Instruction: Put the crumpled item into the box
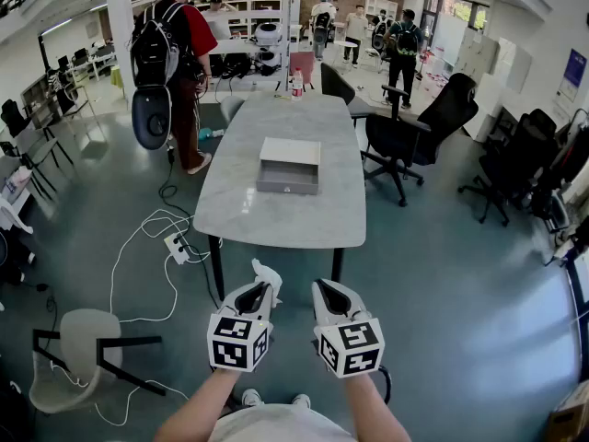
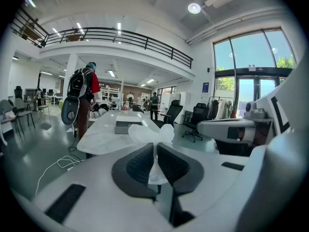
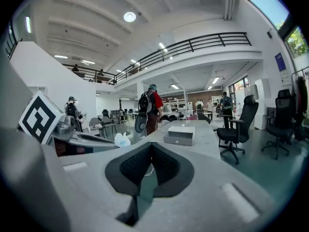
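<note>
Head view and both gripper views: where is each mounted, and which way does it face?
Head view: on the person's head, steeply down at the table and box; forearms, left tool and right tool show.
Left gripper view: on the left tool, along its jaws shut on the crumpled item, toward the table.
Right gripper view: on the right tool, along its shut, empty jaws, toward the table.
Shared: all three show the box.

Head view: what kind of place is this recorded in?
Probably an open-plan office or lab hall: a long grey table with office chairs, shelving at the back, and a mezzanine railing overhead.
</note>
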Motion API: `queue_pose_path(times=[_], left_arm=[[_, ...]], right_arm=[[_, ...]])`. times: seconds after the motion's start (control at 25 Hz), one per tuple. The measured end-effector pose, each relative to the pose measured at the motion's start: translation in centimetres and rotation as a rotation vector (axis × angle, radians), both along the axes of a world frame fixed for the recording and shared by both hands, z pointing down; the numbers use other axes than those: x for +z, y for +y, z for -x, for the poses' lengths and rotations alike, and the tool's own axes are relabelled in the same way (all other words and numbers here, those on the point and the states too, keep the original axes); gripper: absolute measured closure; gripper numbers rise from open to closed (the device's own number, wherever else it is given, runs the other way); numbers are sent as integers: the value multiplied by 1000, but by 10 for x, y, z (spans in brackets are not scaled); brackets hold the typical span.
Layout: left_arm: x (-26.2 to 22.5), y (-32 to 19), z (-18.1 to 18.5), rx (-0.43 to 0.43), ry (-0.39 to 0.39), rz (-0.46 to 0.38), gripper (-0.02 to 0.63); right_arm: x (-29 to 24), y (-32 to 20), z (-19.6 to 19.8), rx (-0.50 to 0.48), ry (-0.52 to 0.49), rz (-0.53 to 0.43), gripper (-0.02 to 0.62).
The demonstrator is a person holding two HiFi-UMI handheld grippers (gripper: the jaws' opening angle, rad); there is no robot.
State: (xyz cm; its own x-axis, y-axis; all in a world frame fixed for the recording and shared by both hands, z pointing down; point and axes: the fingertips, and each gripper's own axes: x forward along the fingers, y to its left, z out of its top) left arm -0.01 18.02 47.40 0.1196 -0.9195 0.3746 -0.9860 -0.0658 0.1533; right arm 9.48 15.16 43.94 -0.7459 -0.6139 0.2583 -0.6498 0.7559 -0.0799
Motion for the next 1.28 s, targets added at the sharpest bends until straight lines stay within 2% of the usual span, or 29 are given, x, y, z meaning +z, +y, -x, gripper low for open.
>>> queue_pose_path(times=[0.68, 0.92, 1.28], left_arm=[[7, -32, -42, -52, -10, 25, 577], [7, -55, -34, -54, -13, 23, 577], [19, -111, 3, -19, 6, 28, 577]], right_arm=[[10, -29, -35, -74, 6, 25, 591], [13, -50, -35, -69, 5, 32, 591], [25, -100, 4, -40, 24, 48, 591]])
